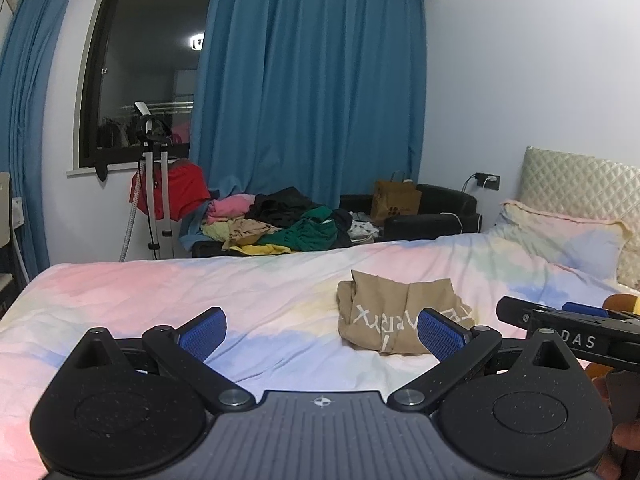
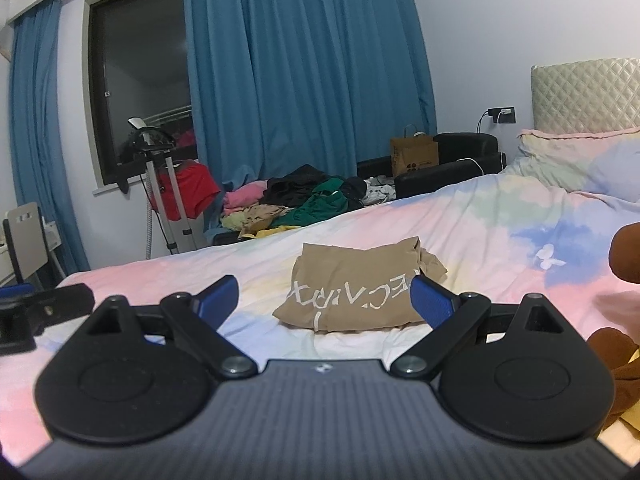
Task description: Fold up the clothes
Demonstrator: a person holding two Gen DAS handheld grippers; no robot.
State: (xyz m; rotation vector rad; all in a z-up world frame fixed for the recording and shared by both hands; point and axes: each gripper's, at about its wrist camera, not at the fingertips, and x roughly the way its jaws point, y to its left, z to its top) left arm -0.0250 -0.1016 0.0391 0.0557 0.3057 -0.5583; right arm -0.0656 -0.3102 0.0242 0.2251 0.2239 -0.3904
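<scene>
- Left wrist view: the left gripper (image 1: 322, 330) hovers above the bed (image 1: 160, 292), jaws spread wide, holding nothing
- The folded tan garment (image 1: 400, 316) lies on the bed ahead
- The right gripper (image 2: 325, 302) is likewise wide open, empty, near the garment

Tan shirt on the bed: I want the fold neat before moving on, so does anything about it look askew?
The tan shirt is folded, but loose fabric bunches out at one end, past the edge of the fold. Both the left gripper and right gripper are open, holding nothing.
</scene>
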